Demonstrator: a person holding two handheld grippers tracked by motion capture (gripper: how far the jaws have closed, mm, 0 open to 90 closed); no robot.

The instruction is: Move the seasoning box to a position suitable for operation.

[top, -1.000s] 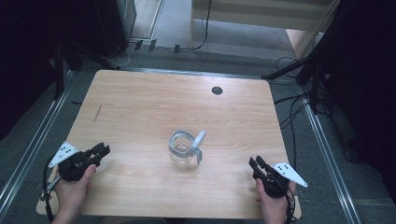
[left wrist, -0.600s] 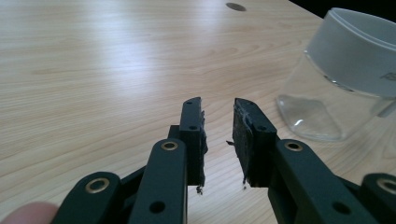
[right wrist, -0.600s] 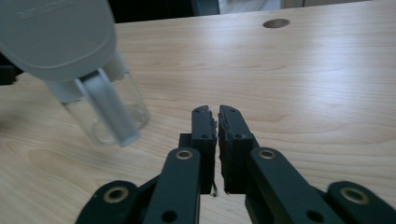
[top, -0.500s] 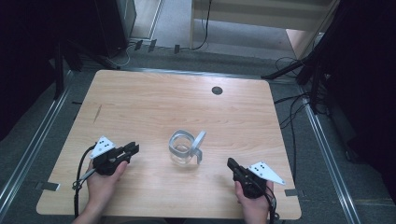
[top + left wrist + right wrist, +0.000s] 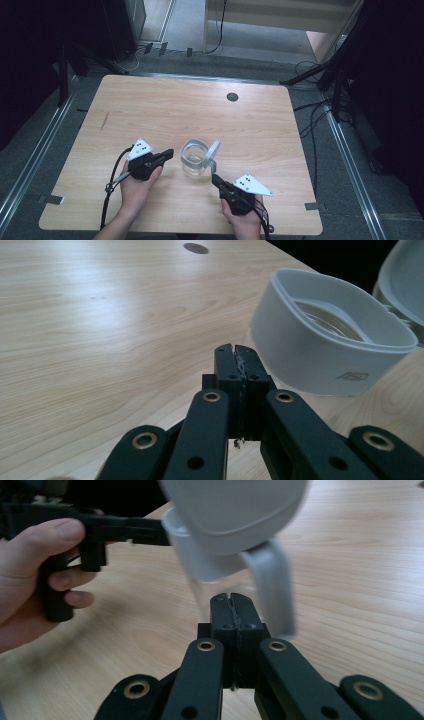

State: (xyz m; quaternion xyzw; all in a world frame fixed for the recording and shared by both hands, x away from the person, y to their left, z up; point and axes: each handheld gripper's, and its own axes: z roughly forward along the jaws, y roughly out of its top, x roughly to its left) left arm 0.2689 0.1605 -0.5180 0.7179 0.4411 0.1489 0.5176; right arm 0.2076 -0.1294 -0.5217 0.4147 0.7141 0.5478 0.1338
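Note:
A clear jar with a wide white collar (image 5: 193, 158) stands near the middle of the wooden table (image 5: 165, 110); its white hinged lid (image 5: 214, 151) is flipped open on the right side. The collar (image 5: 330, 352) fills the right of the left gripper view, and the lid (image 5: 235, 502) and its hinge arm (image 5: 272, 585) loom in the right gripper view. My left gripper (image 5: 169, 152) is shut, its tip just left of the jar. My right gripper (image 5: 215, 178) is shut too, its tip just in front of the jar below the lid. Nothing is held.
A small dark round hole (image 5: 232, 96) sits in the table toward the far edge. Metal rails (image 5: 345, 150) run along both sides of the table, with cables (image 5: 310, 110) on the floor at the right. The other hand and gripper (image 5: 75, 545) show at left in the right gripper view.
Both grippers have moved inward from the table's near corners toward the jar and now sit close beside it. The jar has not moved.

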